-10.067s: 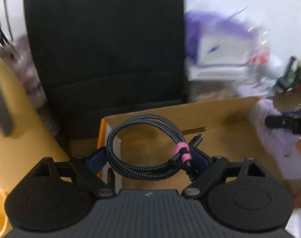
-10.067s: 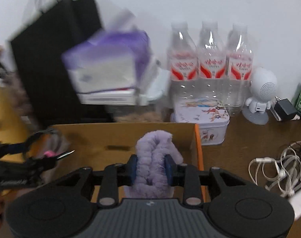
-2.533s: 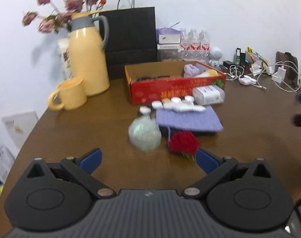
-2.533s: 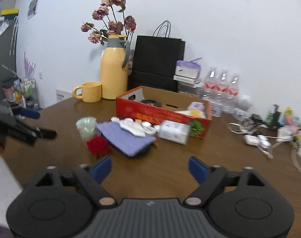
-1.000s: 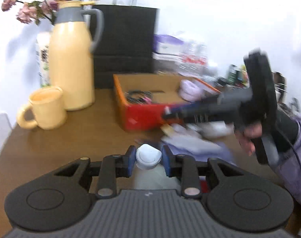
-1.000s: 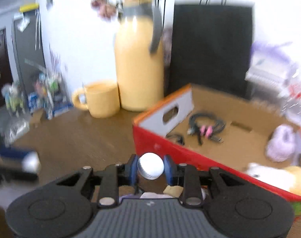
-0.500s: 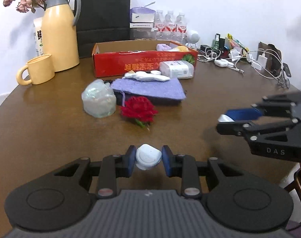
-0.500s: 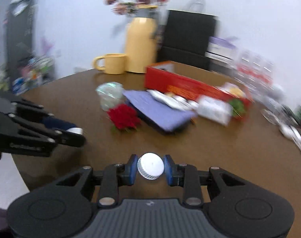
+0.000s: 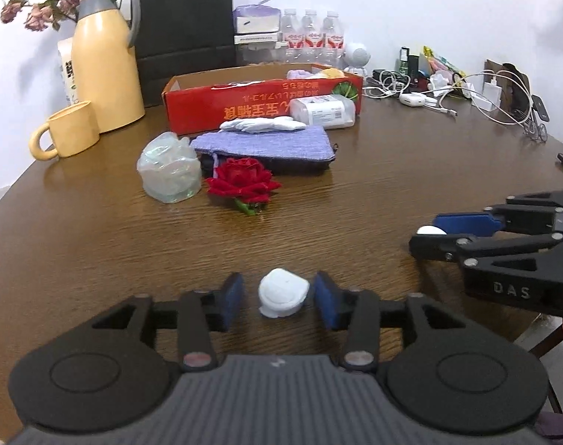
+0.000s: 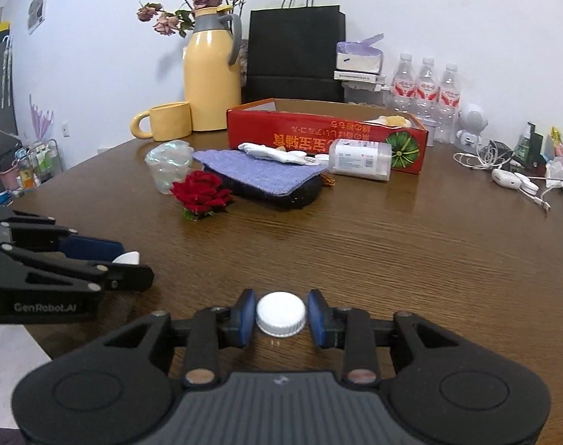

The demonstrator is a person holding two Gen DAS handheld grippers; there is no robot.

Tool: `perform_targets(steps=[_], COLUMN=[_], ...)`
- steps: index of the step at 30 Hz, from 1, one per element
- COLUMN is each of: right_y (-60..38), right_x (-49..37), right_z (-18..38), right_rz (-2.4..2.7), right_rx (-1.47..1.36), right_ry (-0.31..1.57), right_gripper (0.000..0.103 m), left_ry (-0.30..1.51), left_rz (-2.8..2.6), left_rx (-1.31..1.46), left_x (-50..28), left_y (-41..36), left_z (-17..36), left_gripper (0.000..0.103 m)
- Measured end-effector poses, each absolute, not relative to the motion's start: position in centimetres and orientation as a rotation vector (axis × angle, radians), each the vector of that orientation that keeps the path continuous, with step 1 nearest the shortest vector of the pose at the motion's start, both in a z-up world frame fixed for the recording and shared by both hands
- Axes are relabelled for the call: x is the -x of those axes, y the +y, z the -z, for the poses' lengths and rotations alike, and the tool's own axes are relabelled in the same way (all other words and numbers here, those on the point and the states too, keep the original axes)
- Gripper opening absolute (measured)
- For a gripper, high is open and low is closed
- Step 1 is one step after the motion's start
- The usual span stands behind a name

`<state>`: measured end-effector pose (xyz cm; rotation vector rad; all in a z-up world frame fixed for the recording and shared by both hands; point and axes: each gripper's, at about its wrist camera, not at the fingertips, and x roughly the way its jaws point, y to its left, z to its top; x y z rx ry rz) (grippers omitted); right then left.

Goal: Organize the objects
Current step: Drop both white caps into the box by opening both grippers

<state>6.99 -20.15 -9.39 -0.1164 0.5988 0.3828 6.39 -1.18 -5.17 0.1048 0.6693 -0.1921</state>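
Two hand-held grippers sit low over the near edge of the brown wooden surface point(image 9: 374, 193). The left hand-held gripper point(image 9: 277, 298) has its jaws opening; a white cap point(image 9: 282, 292) lies between the blue pads, clear gaps either side, resting on the surface at lower centre of its view. The right hand-held gripper point(image 10: 280, 318) also has its jaws opening; a round white ribbed cap point(image 10: 280, 313) lies between them, narrow gaps visible. Mid-frame sit a red rose point(image 9: 241, 181), a clear crumpled container point(image 9: 169, 172) and a purple cloth point(image 9: 262, 144). Behind them stands a red box point(image 9: 259, 105).
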Motion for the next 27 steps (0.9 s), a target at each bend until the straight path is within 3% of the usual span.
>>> perform_targets(steps=[3, 6, 7, 15, 22, 27], right_y=[-20.6, -20.8, -20.7, -21.2, -19.2, -15.7], right_x=[-6.6, -6.6, -6.7, -9.7, -23.4, -39.6], right_z=[9.4, 9.5, 9.5, 6.8, -0.8, -1.6], right_rz=[-0.379, -0.384, -0.39, -0.5, -0.523, -0.513], right_rx=[0.102, 0.081, 0.08, 0.012, 0.156, 0.123], right_ry=[0.6, 0.593, 0.591, 0.544, 0.446, 0.602], right_gripper=[0.036, 0.036, 0.027, 0.027, 0.027, 0.027], left_ry=[0.674, 0.674, 0.672, 0.614, 0.602, 0.759], left_rz=[0.204, 0.229, 0.229, 0.314, 0.317, 0.219], left_rx=[-0.1, -0.107, -0.11, -0.058, -0.079, -0.074], left_x=[-6.4, -6.5, -6.5, -10.0, -27.2, -43.2], left_y=[-0.9, -0.9, -1.0, 0.8, 3.0, 1.8], left_z=[5.2, 5.1, 5.0, 1.1, -5.9, -5.3], left_gripper=[0.046, 0.029, 0.029, 0.029, 0.029, 0.029])
